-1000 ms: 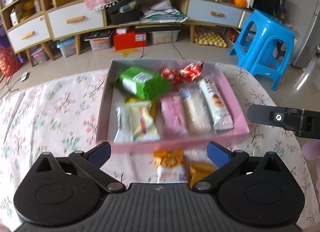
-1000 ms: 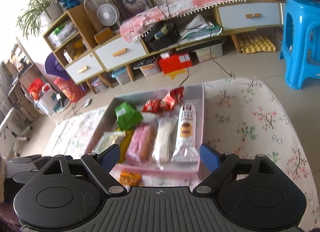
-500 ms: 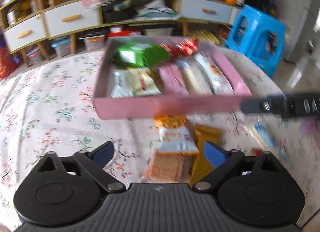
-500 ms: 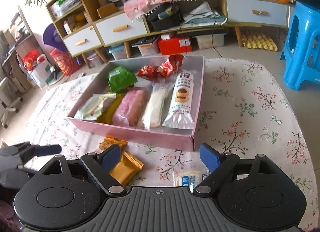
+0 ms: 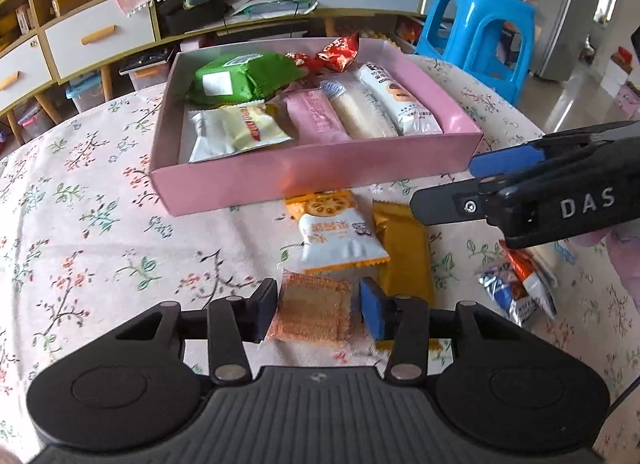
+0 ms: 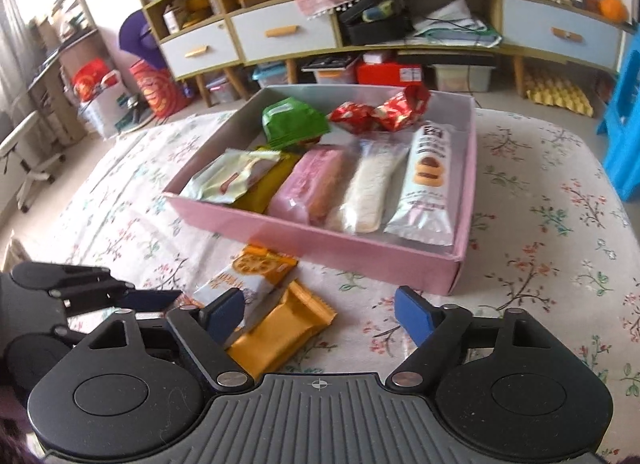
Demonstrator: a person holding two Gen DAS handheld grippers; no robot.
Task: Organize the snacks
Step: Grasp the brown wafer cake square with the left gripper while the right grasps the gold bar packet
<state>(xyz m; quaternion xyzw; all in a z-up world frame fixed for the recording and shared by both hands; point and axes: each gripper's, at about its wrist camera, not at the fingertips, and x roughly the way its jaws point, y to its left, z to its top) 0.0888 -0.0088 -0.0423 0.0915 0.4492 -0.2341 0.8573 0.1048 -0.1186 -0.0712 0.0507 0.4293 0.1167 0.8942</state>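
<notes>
A pink box (image 5: 316, 175) (image 6: 344, 248) holds several snack packs. In front of it on the flowered cloth lie an orange-and-white biscuit pack (image 5: 336, 232) (image 6: 248, 276), a gold pack (image 5: 404, 252) (image 6: 280, 336) and a clear cracker pack (image 5: 312, 310). My left gripper (image 5: 318, 310) has its jaws close around the cracker pack, touching or nearly touching its sides. My right gripper (image 6: 320, 314) is open and empty above the cloth, with the gold pack by its left finger; it also shows in the left wrist view (image 5: 532, 191).
A blue-and-orange wrapped snack (image 5: 516, 288) lies at the right of the cloth. A blue stool (image 5: 476, 31) stands beyond the table's far right. Shelves and drawers (image 6: 280, 35) line the back wall.
My left gripper has come down and back toward the loose packs and narrowed its jaws around the cracker pack. My right gripper has also lowered toward the cloth, staying open.
</notes>
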